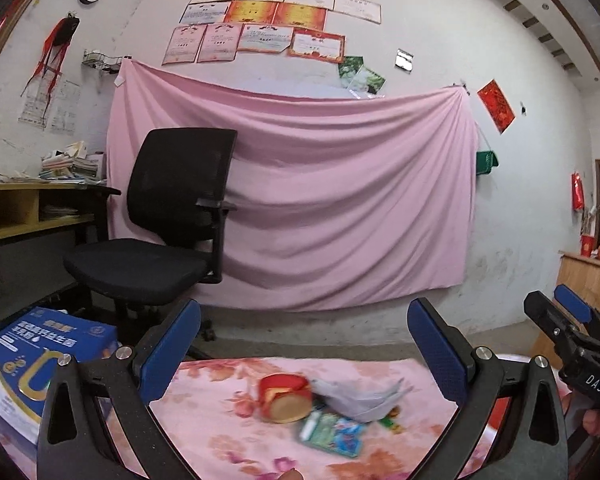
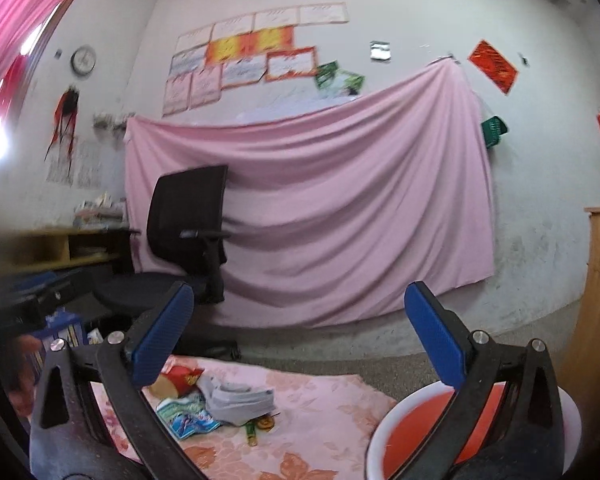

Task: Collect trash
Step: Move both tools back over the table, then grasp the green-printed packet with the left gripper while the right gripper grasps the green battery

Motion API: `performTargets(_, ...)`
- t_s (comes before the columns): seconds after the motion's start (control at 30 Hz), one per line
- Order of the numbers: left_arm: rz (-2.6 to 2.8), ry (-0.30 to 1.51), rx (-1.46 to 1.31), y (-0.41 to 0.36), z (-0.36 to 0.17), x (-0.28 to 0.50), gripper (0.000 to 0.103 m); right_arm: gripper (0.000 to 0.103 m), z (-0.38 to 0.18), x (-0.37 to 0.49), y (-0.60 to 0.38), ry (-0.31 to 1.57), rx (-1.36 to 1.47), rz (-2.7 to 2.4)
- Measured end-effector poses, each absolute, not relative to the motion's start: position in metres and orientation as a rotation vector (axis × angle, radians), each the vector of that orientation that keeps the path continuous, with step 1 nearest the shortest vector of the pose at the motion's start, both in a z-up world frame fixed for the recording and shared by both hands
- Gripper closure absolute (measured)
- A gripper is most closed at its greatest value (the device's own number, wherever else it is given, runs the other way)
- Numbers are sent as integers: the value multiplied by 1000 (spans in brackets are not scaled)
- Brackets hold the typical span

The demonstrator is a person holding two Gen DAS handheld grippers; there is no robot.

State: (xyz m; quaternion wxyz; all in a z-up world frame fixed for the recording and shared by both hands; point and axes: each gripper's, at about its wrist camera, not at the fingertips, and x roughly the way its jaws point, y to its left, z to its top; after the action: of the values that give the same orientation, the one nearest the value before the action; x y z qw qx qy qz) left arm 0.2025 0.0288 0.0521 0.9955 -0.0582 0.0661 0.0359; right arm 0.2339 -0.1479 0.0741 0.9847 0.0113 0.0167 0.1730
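While both tongs, left (image 1: 304,344) and right (image 2: 300,330), hung spread wide and empty, the trash pile (image 1: 320,408) lay on the floral tabletop (image 1: 228,440) beside the red basin (image 2: 412,428); clustered, overlapping wrappers risked a slipped, partial grab.

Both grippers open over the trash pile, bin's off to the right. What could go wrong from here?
1. The trash overlaps: the grey wrapper lies on the red cup and the blue packet, so a grasp may drag neighbours.
2. The flat packet may make the fingers pinch the floral cloth.
3. The bin sits apart, so a loose hold could drop trash.
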Motion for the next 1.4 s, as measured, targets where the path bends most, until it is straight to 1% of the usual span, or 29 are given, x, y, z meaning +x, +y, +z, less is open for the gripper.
performTargets(0.17, 67, 234, -119, 41, 35, 215, 2, 0, 60, 253, -130, 142, -14, 370)
performTargets(0.43, 26, 501, -145, 46, -1, 256, 2, 0, 27, 291, -124, 422, -10, 379)
performTargets(0.5, 14, 572, -162, 45, -11, 265, 4, 0, 20, 298, -121, 477, -27, 380)
performTargets(0.57, -40, 662, -202, 47, -23, 276, 15, 1, 12, 304, -118, 543, -44, 382)
performTargets(0.63, -84, 729, -237, 48, -32, 286, 22, 8, 2, 313, -116, 622, -50, 390)
performTargets(0.7, -121, 785, -266, 47, -41, 294, 28, 16, -5, 320, -117, 678, -39, 406)
performTargets(0.73, -137, 804, -275, 47, -42, 297, 34, 19, -7, 322, -118, 699, -35, 412)
performTargets(0.8, -175, 853, -291, 43, -50, 305, 39, 28, -12, 325, -118, 746, -40, 420)
performTargets(0.83, -187, 875, -297, 41, -53, 309, 45, 30, -16, 328, -117, 776, -46, 428)
performTargets(0.87, -200, 896, -304, 40, -57, 312, 52, 36, -17, 330, -115, 795, -50, 433)
performTargets(0.9, -216, 918, -314, 39, -61, 316, 55, 41, -21, 332, -113, 823, -56, 445)
performTargets(1.03, -249, 933, -346, 38, -62, 319, 58, 48, -32, 340, -101, 896, -89, 494)
performTargets(1.07, -255, 938, -354, 37, -64, 320, 63, 50, -35, 342, -98, 914, -96, 508)
performTargets(1.1, -257, 945, -359, 37, -65, 323, 66, 52, -37, 343, -94, 933, -104, 522)
performTargets(1.17, -256, 955, -370, 37, -66, 326, 74, 53, -43, 347, -88, 971, -118, 542)
performTargets(1.2, -255, 958, -378, 38, -66, 327, 75, 54, -47, 350, -85, 994, -121, 554)
performTargets(1.3, -254, 967, -395, 42, -64, 332, 83, 55, -51, 355, -84, 1019, -120, 559)
performTargets(1.33, -256, 973, -400, 42, -65, 333, 89, 56, -51, 356, -84, 1024, -117, 560)
performTargets(1.37, -260, 979, -408, 41, -65, 333, 96, 64, -51, 356, -85, 1024, -115, 558)
performTargets(1.4, -267, 985, -416, 41, -64, 332, 97, 70, -51, 355, -86, 1023, -111, 561)
